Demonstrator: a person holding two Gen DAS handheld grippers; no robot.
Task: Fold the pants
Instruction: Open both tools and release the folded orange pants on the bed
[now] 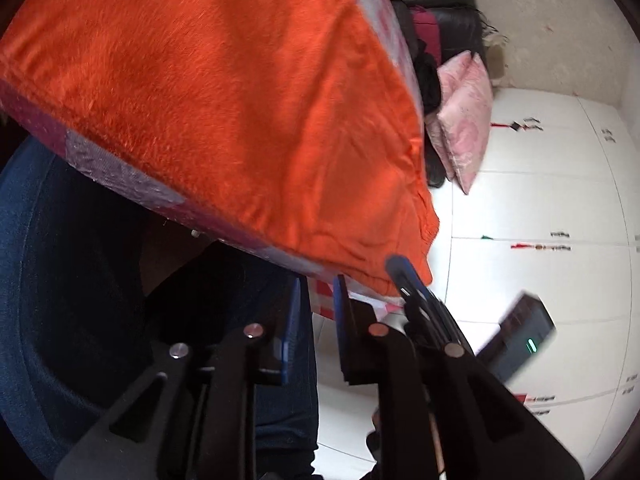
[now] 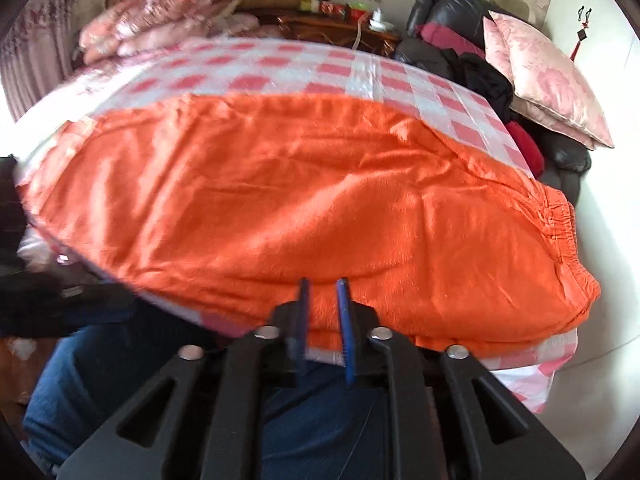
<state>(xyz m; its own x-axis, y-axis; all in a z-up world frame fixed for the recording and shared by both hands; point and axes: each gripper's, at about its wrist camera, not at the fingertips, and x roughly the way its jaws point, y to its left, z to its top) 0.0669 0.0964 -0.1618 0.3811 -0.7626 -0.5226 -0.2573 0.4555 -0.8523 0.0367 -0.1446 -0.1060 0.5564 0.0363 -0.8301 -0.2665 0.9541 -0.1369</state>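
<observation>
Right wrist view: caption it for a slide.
Open right claw at near edge of orange pants on checkered cover.

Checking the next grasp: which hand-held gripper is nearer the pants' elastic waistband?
Probably left. The left hand-held gripper sits near the waistband corner; the right hand-held gripper is mid-edge of the pants.

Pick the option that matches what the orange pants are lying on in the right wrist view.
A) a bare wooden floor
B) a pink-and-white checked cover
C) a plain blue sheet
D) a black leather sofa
B: the orange pants are spread flat on the pink-and-white checked cover, whose squares show beyond the far edge of the fabric.
</observation>
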